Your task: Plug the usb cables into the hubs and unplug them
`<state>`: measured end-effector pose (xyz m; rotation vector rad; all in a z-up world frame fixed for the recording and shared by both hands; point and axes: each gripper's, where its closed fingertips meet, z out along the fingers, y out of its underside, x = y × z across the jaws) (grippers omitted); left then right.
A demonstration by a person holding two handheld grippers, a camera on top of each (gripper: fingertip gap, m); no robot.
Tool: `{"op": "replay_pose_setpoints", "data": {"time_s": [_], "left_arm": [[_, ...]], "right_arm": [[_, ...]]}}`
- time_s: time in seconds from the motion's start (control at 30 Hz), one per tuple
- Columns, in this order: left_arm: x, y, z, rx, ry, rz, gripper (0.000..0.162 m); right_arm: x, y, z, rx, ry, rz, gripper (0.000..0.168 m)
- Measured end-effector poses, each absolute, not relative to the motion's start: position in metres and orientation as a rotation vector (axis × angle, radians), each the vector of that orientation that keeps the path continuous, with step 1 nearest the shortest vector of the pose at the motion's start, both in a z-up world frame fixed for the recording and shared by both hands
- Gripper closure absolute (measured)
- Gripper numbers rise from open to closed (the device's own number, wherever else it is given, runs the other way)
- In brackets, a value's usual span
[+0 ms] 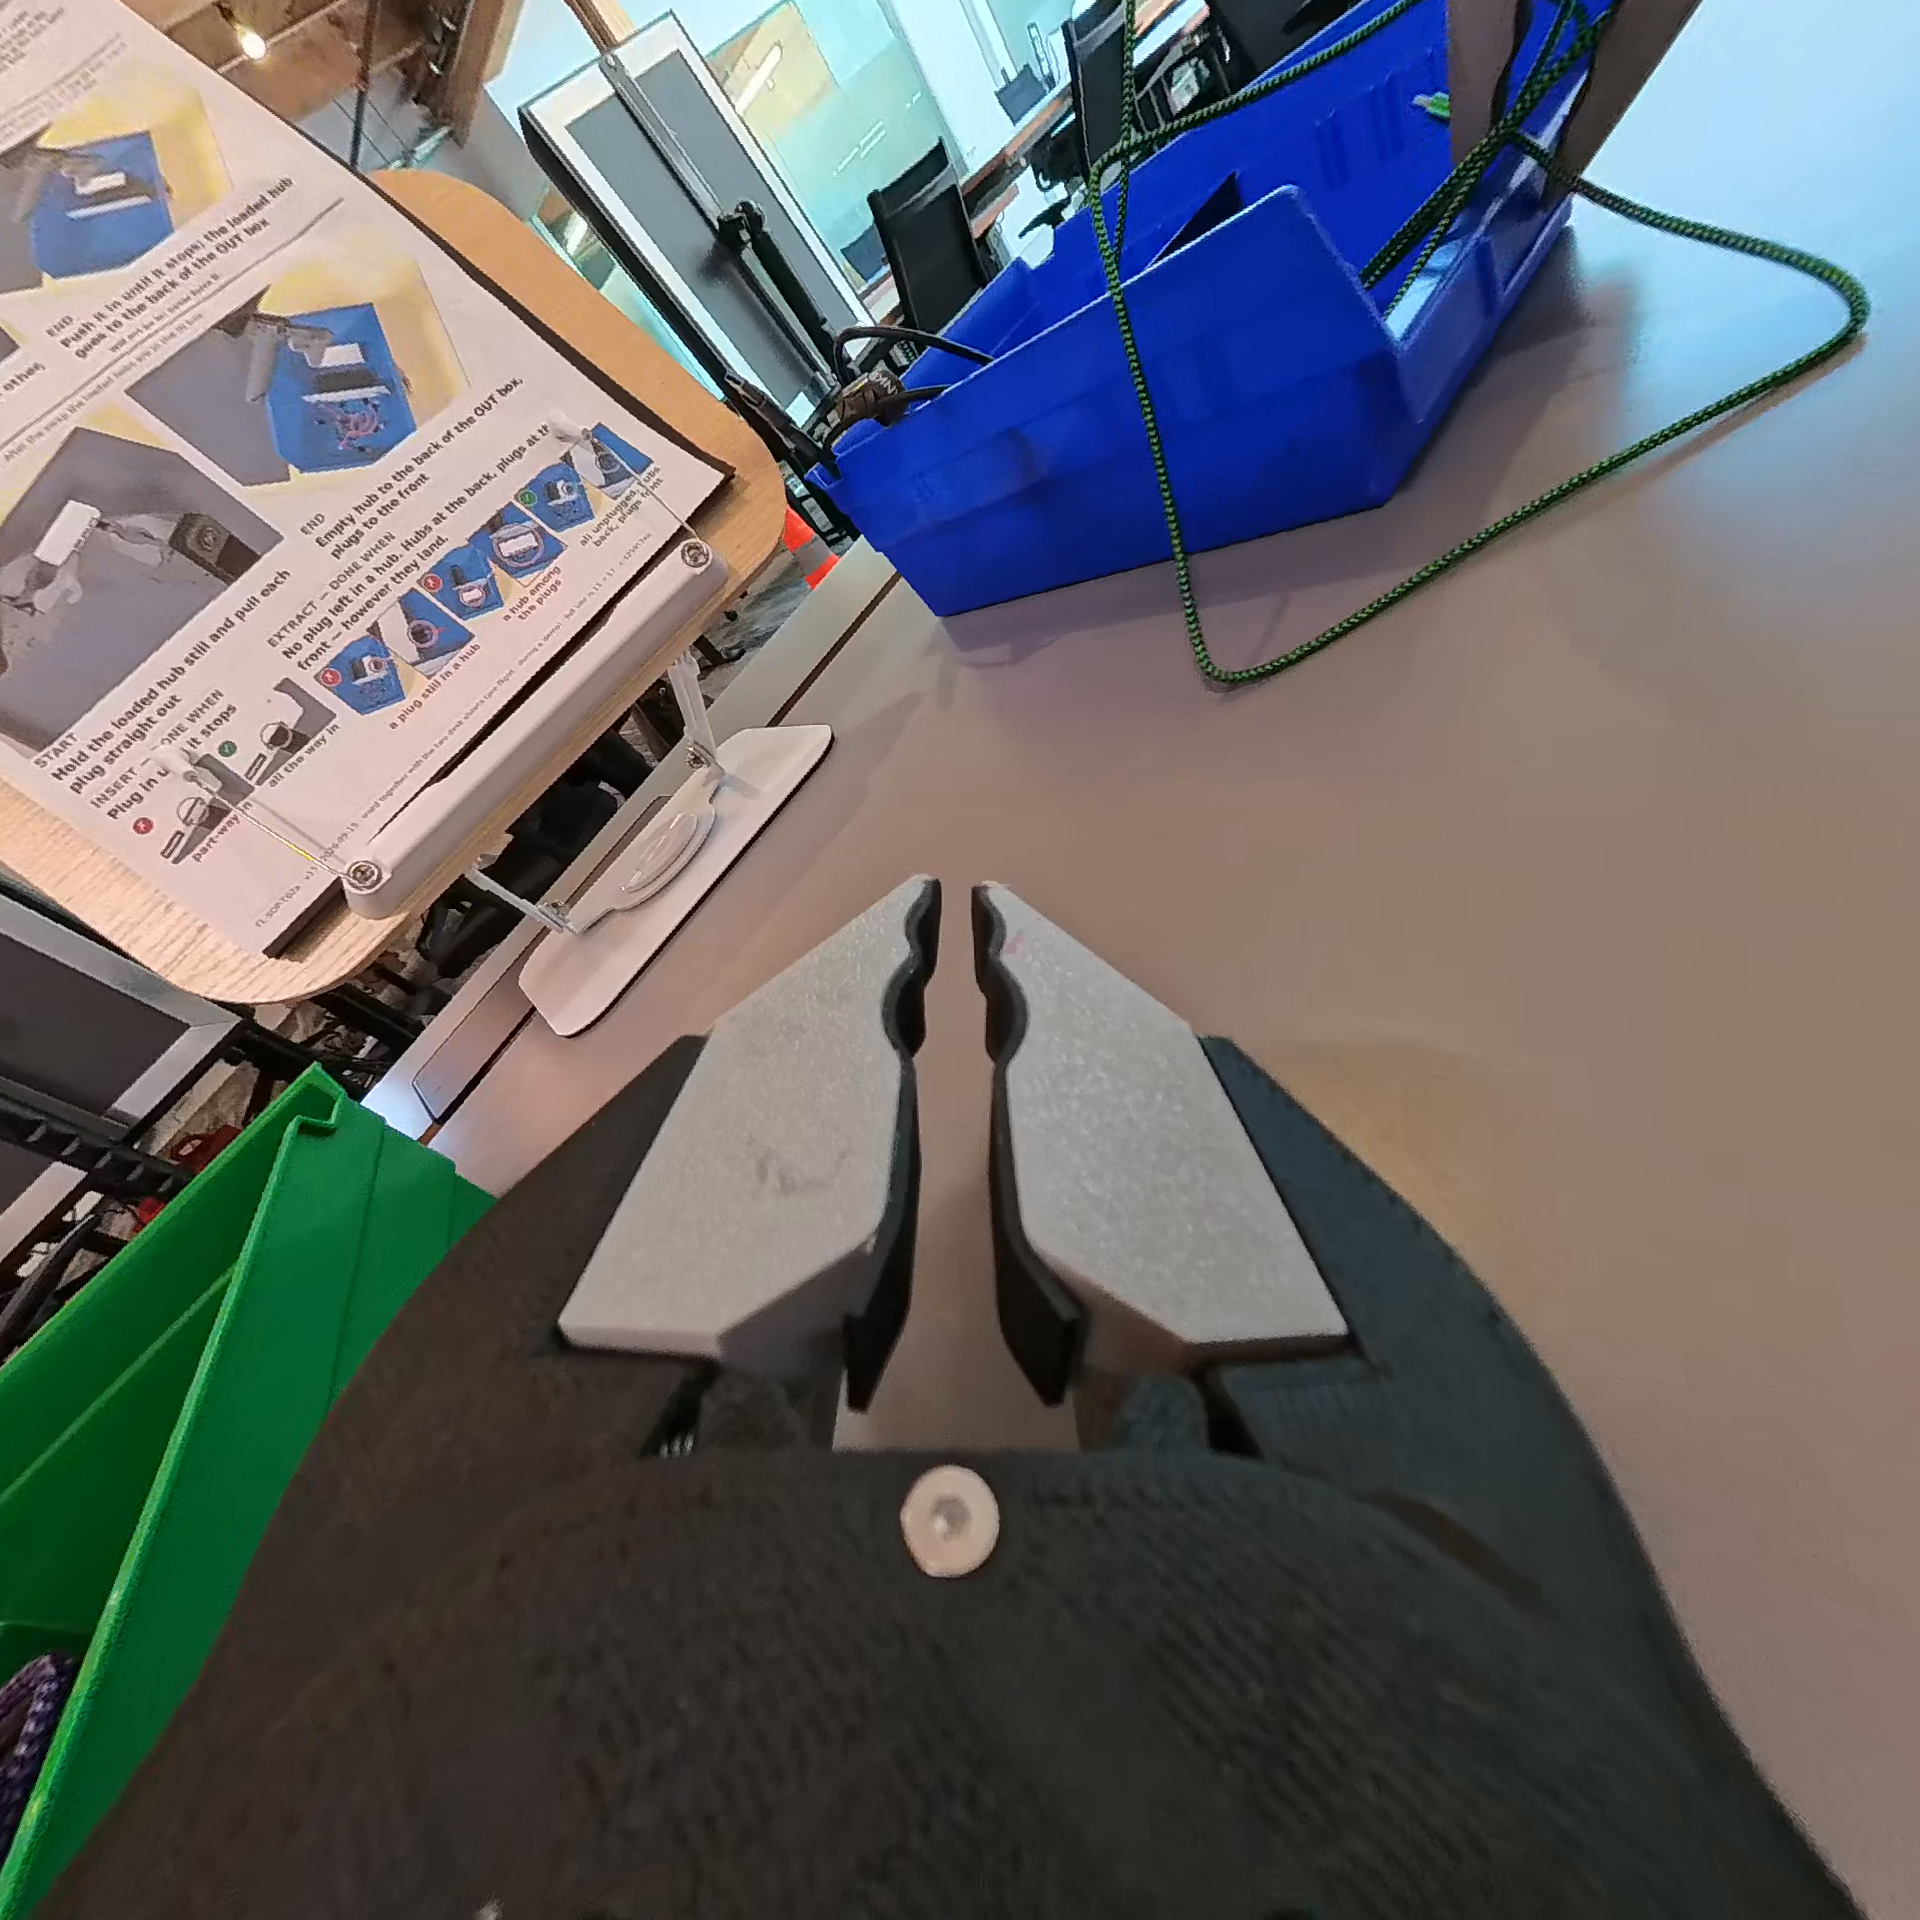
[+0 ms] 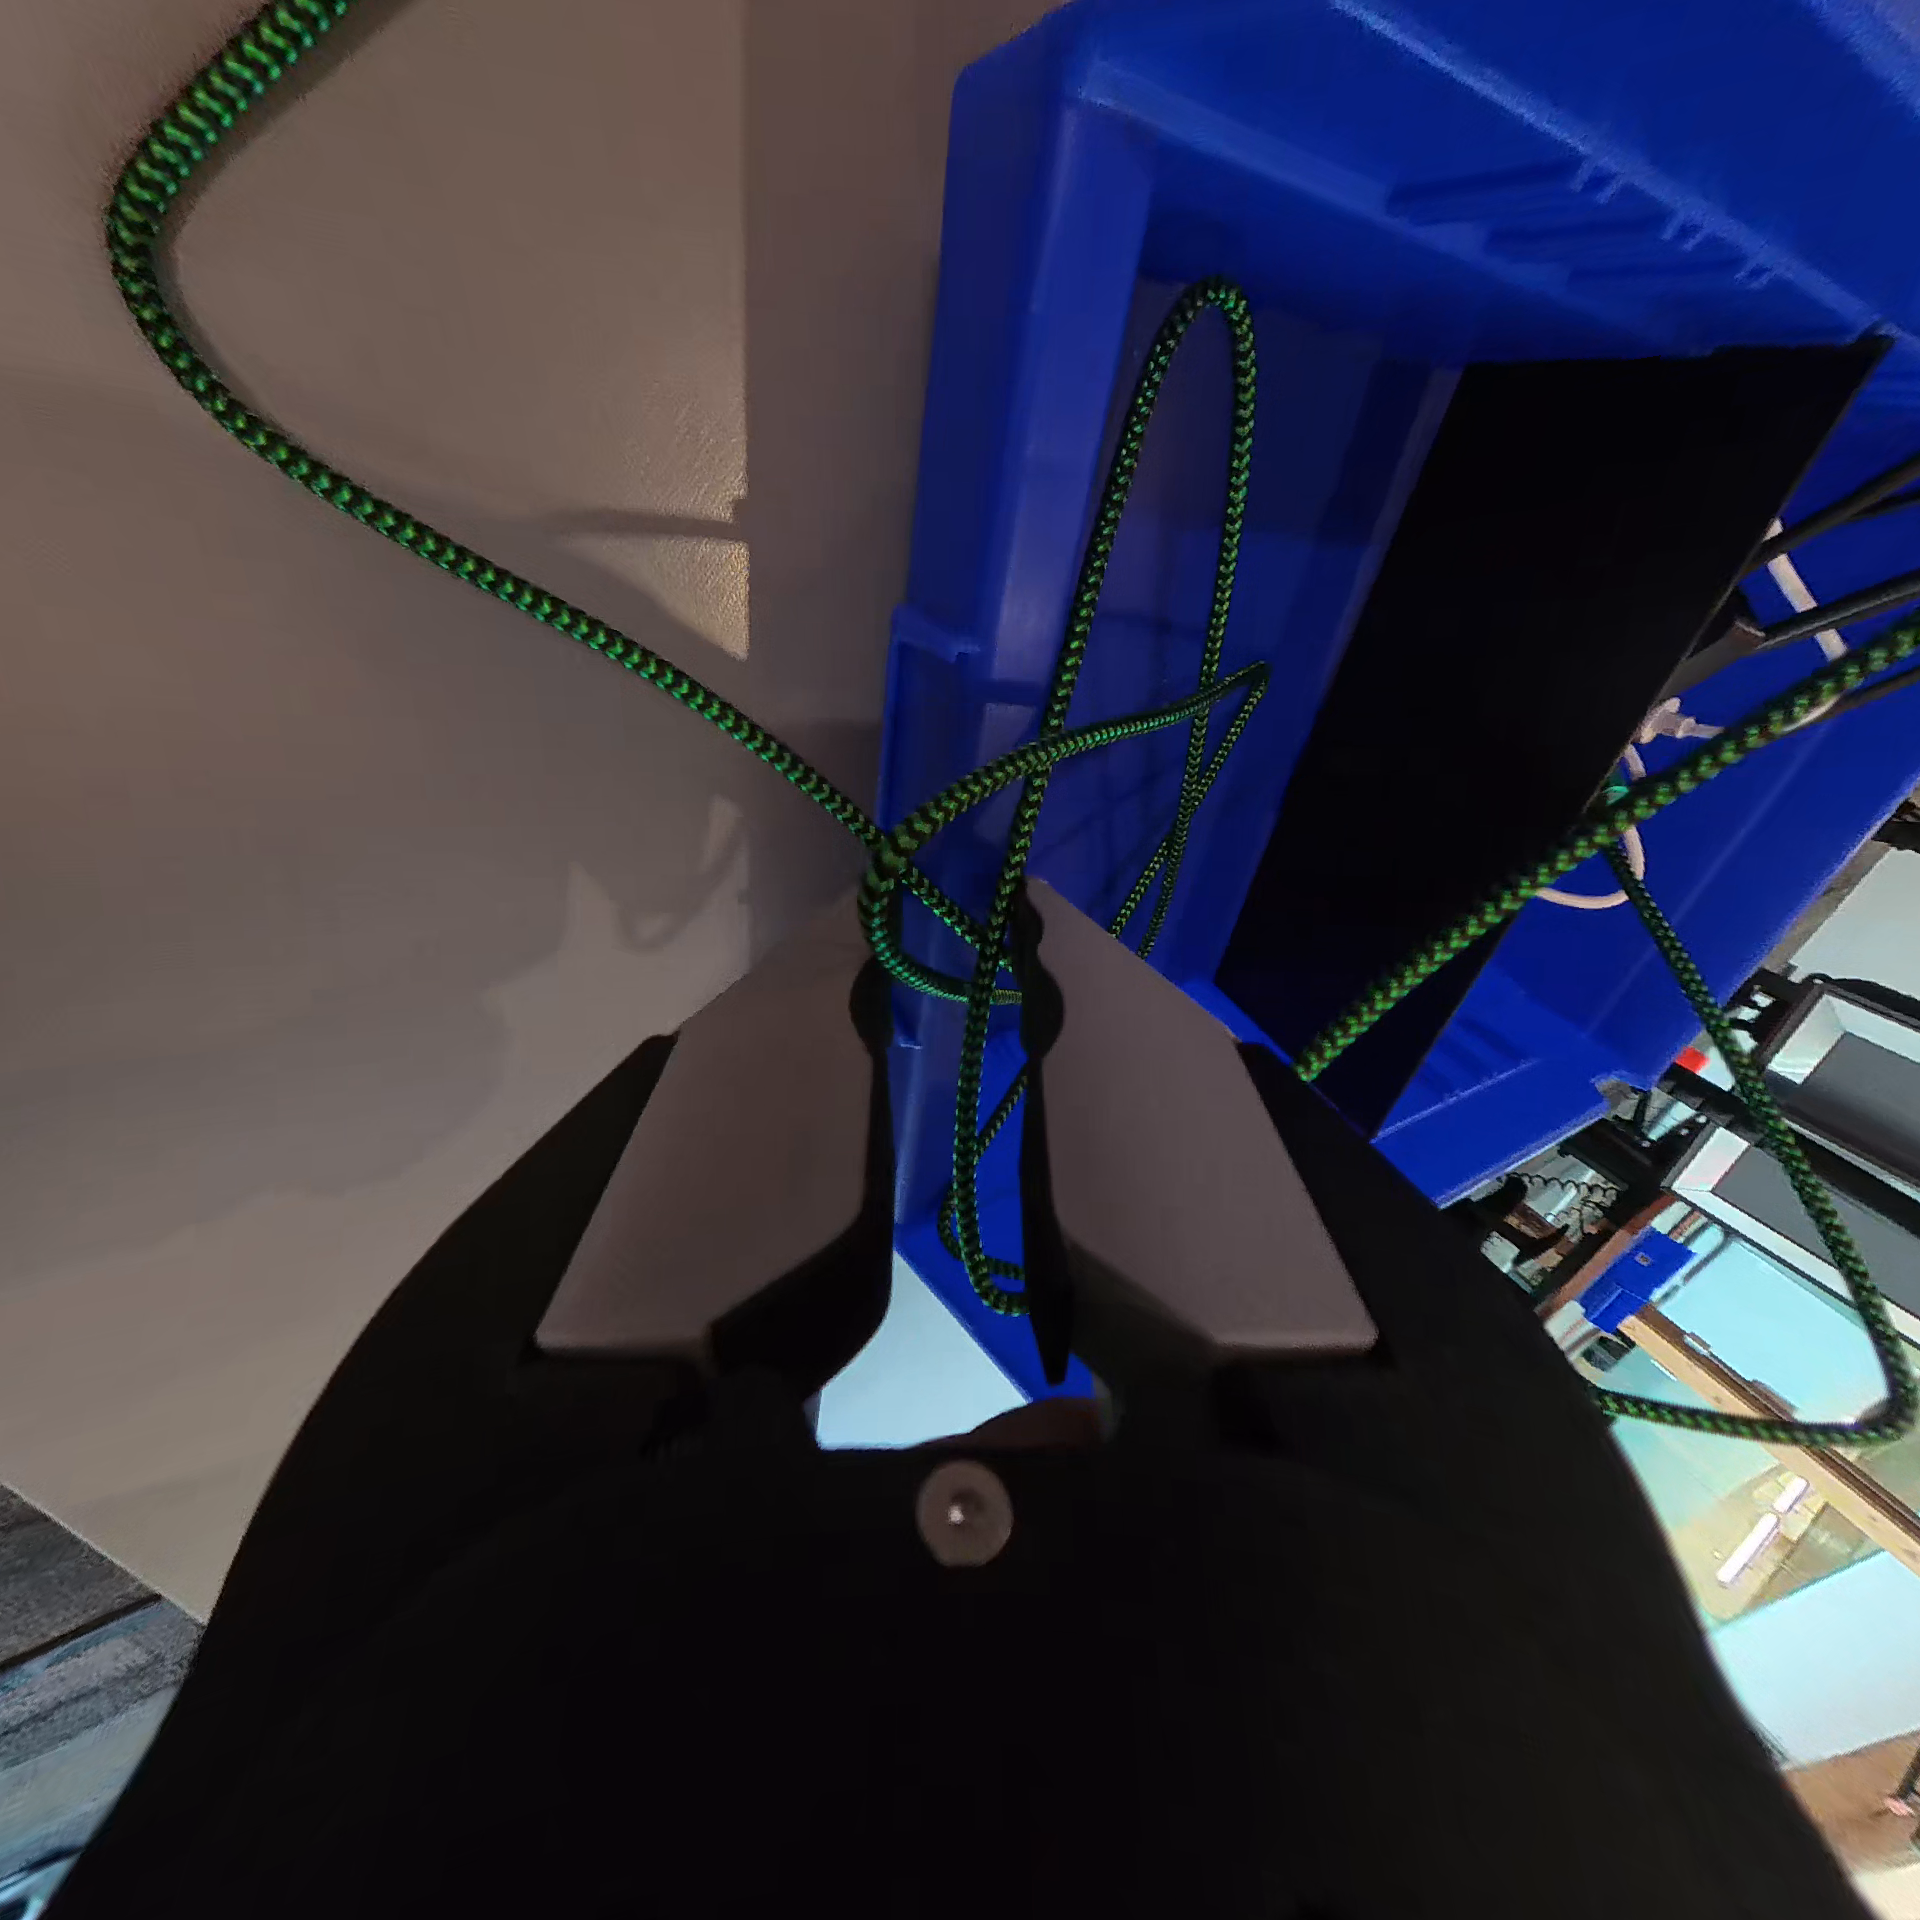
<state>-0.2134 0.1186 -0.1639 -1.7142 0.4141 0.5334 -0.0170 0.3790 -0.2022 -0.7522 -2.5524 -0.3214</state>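
A green-and-black braided USB cable hangs in loops over the blue bin and trails onto the grey table. My right gripper is shut on this cable, with tangled loops between its fingers, above the blue bin. It also shows at the top right of the left wrist view, raised over the bin. My left gripper is shut and empty, low over the bare table. No hub is clearly visible.
A green bin stands at the left front. An instruction sheet on a wooden stand stands at the table's left edge. Black cables lie in the blue bin; black and white cables show past a dark divider.
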Motion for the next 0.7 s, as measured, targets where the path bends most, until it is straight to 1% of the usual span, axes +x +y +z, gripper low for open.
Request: {"op": "replay_pose_setpoints", "data": {"time_s": [0.13, 0.37, 0.53, 0.6, 0.7], "left_arm": [[-0.213, 0.118, -0.163, -1.71, 0.414, 0.534, 0.16], [-0.212, 0.119, -0.164, -1.714, 0.42, 0.535, 0.16], [-0.212, 0.119, -0.164, -1.711, 0.42, 0.537, 0.16], [-0.212, 0.119, -0.164, -1.713, 0.42, 0.537, 0.16], [-0.212, 0.12, -0.165, -1.719, 0.427, 0.541, 0.16]], "right_arm": [[-0.015, 0.38, -0.199, -0.735, -2.548, -0.339, 0.152], [-0.014, 0.369, -0.181, -0.751, -2.529, -0.22, 0.167], [-0.022, 0.35, -0.156, -0.822, -2.448, 0.113, 0.168], [-0.028, 0.347, -0.134, -0.863, -2.365, 0.303, 0.168], [-0.039, 0.353, -0.087, -0.935, -2.161, 0.625, 0.168]]}}
